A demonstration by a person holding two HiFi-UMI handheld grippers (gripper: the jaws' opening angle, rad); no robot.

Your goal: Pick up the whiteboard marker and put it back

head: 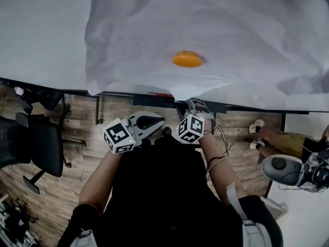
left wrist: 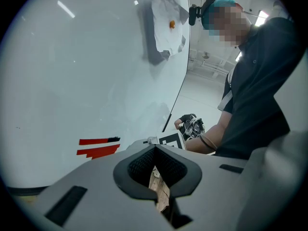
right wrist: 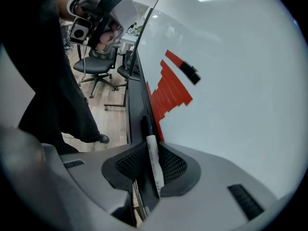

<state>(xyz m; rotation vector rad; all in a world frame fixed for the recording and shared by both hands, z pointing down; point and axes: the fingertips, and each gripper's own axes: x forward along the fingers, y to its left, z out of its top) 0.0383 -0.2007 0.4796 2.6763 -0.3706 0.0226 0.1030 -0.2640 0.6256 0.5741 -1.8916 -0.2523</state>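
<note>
Between the jaws of the right gripper [right wrist: 152, 173] sits the whiteboard marker [right wrist: 153, 157], clamped at its white body, black cap pointing along the whiteboard [right wrist: 231, 81] ledge. The left gripper [left wrist: 156, 177] jaws are together, holding nothing.

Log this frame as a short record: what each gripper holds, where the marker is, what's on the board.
left gripper: shut, nothing between its jaws
right gripper: shut on the whiteboard marker
marker: white barrel, black cap, lined up along the tray at the board's lower edge
whiteboard: red stepped marks near the tray; paper sheet with an orange magnet on it
task state: marker gripped at tray level; whether it rests on the tray cannot be told
</note>
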